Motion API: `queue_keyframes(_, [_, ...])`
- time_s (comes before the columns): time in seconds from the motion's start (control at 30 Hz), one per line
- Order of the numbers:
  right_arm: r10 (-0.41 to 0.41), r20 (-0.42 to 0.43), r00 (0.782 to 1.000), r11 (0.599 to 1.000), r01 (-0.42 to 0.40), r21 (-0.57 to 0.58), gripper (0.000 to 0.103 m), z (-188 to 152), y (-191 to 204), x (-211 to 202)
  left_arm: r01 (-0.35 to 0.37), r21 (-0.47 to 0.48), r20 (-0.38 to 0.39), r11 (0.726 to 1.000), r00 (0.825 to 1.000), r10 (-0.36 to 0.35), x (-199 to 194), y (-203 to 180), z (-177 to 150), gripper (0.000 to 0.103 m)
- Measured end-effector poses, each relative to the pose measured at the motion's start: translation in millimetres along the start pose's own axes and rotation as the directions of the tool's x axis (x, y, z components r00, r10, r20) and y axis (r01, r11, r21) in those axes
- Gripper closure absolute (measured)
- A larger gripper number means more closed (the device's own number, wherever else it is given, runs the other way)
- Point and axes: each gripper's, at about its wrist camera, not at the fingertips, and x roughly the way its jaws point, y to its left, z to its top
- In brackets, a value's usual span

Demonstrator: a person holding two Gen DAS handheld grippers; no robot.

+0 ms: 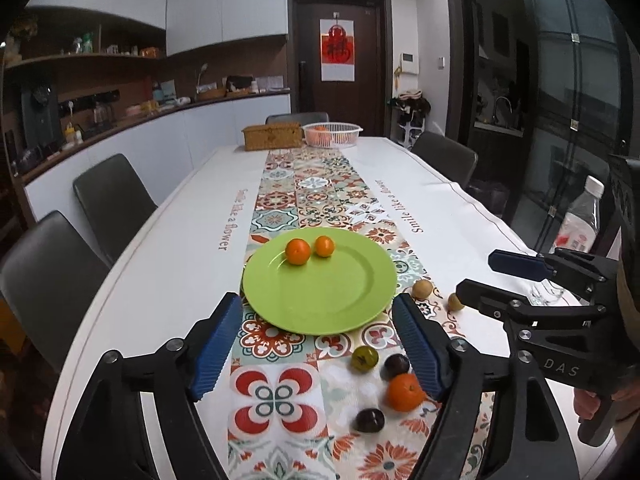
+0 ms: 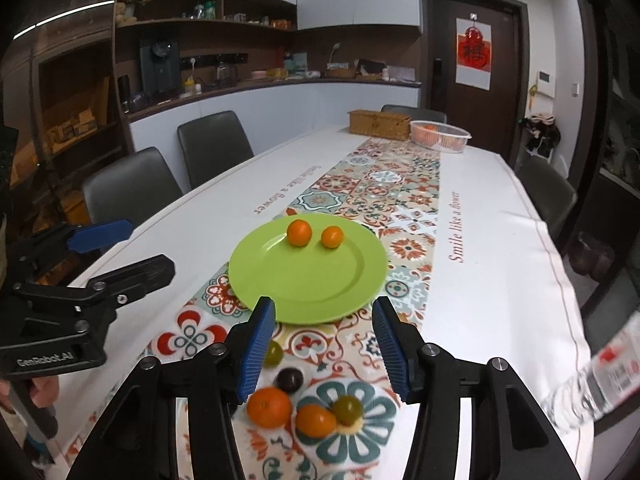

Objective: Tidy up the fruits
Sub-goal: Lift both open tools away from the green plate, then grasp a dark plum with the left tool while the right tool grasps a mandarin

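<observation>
A green plate [image 1: 320,296] [image 2: 304,280] lies on the patterned runner and holds two small oranges [image 1: 298,251] [image 2: 299,233]. Loose fruit lies near the front edge: an orange [image 1: 404,392] [image 2: 269,407], a second orange [image 2: 316,420], green plums [image 1: 365,359] [image 2: 347,409], dark plums [image 1: 370,419] [image 2: 289,378], and two tan longans [image 1: 422,289]. My left gripper [image 1: 320,344] is open and empty, just short of the plate. My right gripper [image 2: 324,350] is open and empty above the loose fruit; it also shows in the left wrist view [image 1: 476,276].
A wicker box [image 1: 272,136] and a white basket [image 1: 332,134] holding oranges stand at the table's far end. A water bottle [image 1: 580,216] [image 2: 600,376] stands at the right edge. Grey chairs [image 1: 108,200] line both sides.
</observation>
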Motion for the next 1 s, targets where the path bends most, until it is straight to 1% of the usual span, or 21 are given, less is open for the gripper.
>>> queue_keyframes(0.17, [-0.021,0.019,1.000,1.000,0.021,0.008,0.052,-17,2,-20,-0.018,0.014,0.024,1.000,1.000,0.018,-18,-9,-15,0.023])
queue_keyframes(0.3, [-0.044,0.024,0.999,0.999,0.044,0.014,0.052,-32,3,-30,-0.023,0.019,0.029,1.000,0.999,0.023,-23,-13,-27,0.022])
queue_keyframes(0.4, [-0.049,0.013,0.999,0.999,0.048,0.023,0.052,-43,4,-33,-0.019,0.006,0.024,1.000,1.000,0.019,-24,-14,-37,0.022])
queue_keyframes(0.57, [-0.056,-0.004,0.998,0.998,0.056,0.030,0.052,-61,5,-33,-0.011,-0.003,-0.002,1.000,1.000,0.011,-20,-17,-54,0.022])
queue_keyframes(0.7, [-0.058,-0.027,0.998,0.997,0.060,0.045,0.052,-74,4,-29,-0.018,0.015,-0.016,1.000,1.000,0.018,-14,-21,-66,0.022])
queue_keyframes(0.83, [-0.050,-0.055,0.997,0.996,0.054,0.065,0.052,-83,4,-23,-0.019,0.025,-0.030,0.999,0.999,0.020,-7,-21,-77,0.022])
queue_keyframes(1.0, [-0.050,-0.081,0.995,0.997,0.054,0.053,0.052,-92,6,-13,-0.011,0.033,-0.067,0.999,0.998,0.014,5,-23,-88,0.023])
